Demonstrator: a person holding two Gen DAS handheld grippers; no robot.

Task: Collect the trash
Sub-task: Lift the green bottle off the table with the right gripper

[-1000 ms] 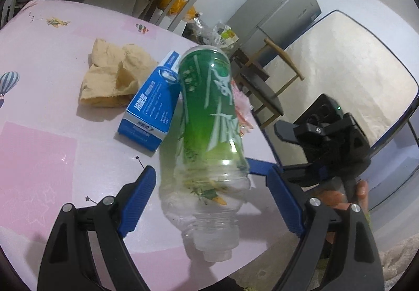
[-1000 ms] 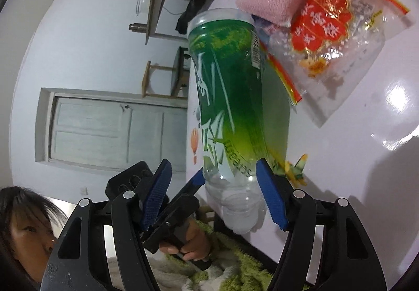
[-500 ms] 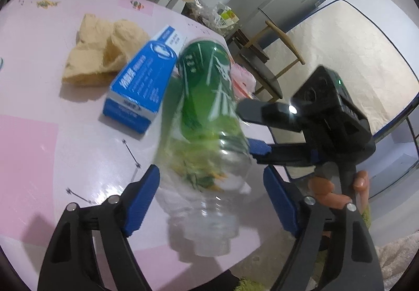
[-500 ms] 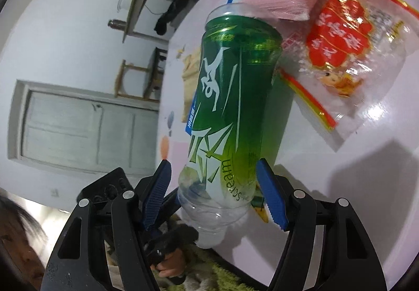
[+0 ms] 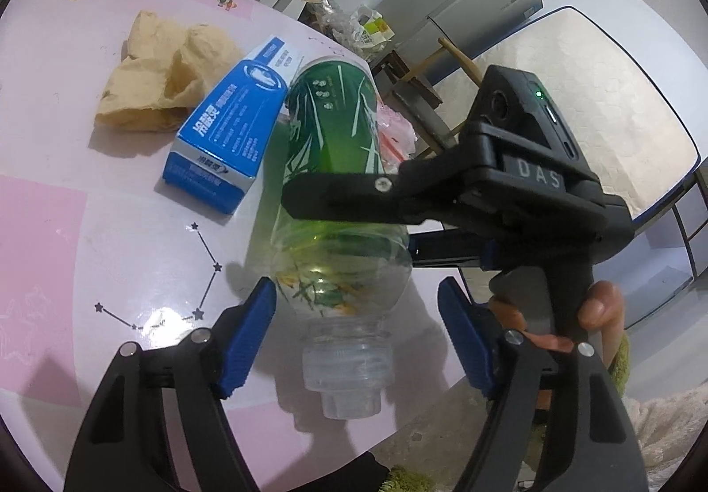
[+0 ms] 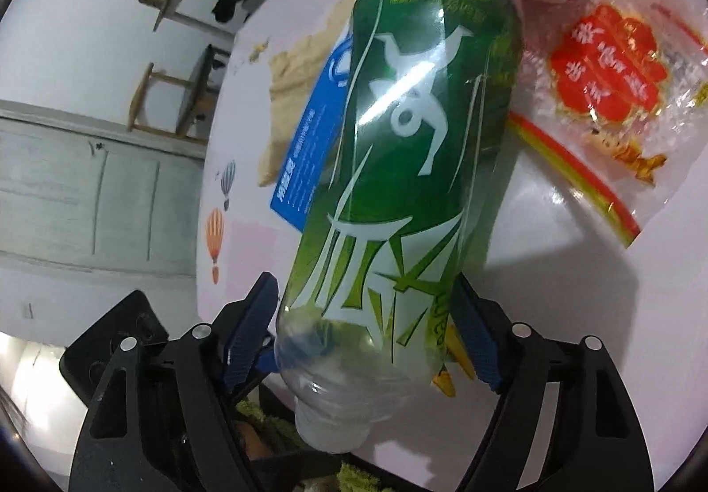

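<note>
The step in hand appears to be the pickup of the green bottle (image 5: pixel 336 191), which lies on its side on the pink table (image 5: pixel 88 253) with its capless neck at the near edge, just beside a blue box (image 5: pixel 230 138) and a clear snack wrapper (image 6: pixel 610 85). Both grippers straddle its clear shoulder. The left gripper (image 5: pixel 358 337) has just been closing, yet its blue pads (image 5: pixel 250 328) stand apart from the plastic. The right gripper (image 6: pixel 367 328) has just been opening; its pads lie close along the bottle's sides, and contact cannot be told. Next, one gripper probably has to clamp firmly before lifting, since the round body could roll. Both point steeply down at the table, the person's hand (image 5: pixel 593 315) wrapped round the right handle.
</note>
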